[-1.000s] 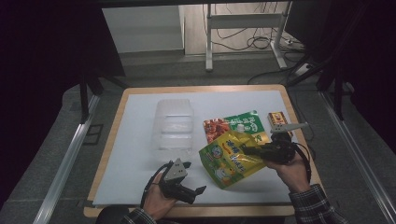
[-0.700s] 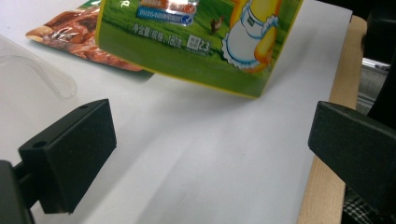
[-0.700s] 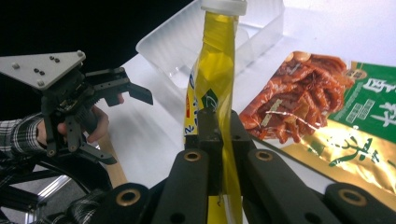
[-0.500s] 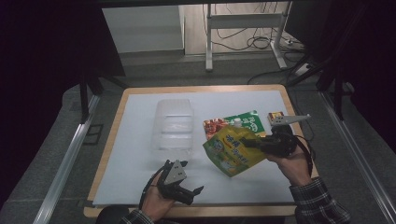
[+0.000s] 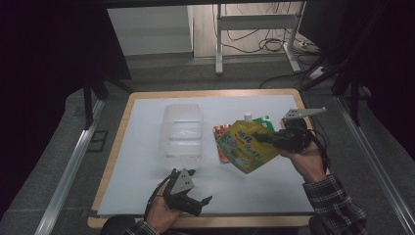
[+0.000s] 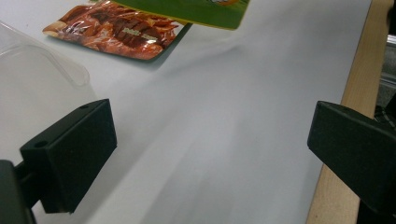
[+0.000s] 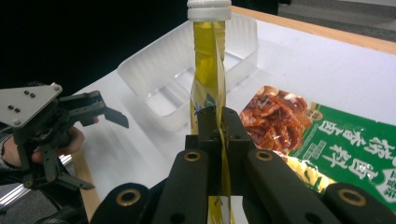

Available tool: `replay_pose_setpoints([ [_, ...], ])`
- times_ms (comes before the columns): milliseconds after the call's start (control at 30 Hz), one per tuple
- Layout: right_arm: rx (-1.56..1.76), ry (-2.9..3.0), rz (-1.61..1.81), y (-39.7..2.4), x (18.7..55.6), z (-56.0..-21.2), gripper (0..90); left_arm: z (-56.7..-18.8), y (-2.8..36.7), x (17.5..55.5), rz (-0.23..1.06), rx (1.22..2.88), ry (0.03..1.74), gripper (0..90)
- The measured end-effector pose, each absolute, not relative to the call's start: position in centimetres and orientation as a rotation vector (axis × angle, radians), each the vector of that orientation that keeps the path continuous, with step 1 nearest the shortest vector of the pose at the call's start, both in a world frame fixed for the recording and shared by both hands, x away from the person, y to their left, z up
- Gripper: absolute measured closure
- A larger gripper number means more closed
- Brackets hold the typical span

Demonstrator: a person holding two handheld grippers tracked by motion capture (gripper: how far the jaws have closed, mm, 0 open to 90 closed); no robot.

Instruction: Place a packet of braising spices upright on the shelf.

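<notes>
The yellow pouch (image 5: 247, 146) hangs in the air above the right half of the white table (image 5: 142, 147), pinched at its edge seam between the black jaws of the right gripper (image 5: 260, 138), which are closed tight on it. In the right gripper view the pouch (image 7: 208, 79) stands edge-on and upright, a thin glossy yellow strip with a white screw cap (image 7: 208, 9) at the top and a crease running down its length. From the high view its broad face shows yellow with green and blue print, tilted down toward the left.

Under and just behind it lie a red snack packet (image 7: 275, 116) and a green packet (image 7: 355, 149) with white characters, flat on the table and overlapping each other. To their left, near the table's middle, sits a clear plastic tray (image 5: 182, 131) with several compartments, empty as far as can be seen; nothing lies between it and the pouch.

At the near edge the left gripper (image 5: 198, 203) rests in the person's hand, its jaws wide apart with only bare table between them
</notes>
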State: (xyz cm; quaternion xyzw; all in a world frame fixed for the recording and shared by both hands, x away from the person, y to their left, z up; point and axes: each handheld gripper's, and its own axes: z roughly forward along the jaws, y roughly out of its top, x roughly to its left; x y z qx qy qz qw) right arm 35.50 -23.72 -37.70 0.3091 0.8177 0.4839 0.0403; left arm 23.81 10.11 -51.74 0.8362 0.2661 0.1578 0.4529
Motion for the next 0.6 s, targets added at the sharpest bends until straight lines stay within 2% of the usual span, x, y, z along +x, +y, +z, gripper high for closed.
replay_pose_setpoints([
  [600, 0.916, 2.518, 1.483, -21.6, 39.0, -36.5, 88.2, -51.7, 10.4, 23.3, 0.36, 2.05, 0.672, 1.5],
])
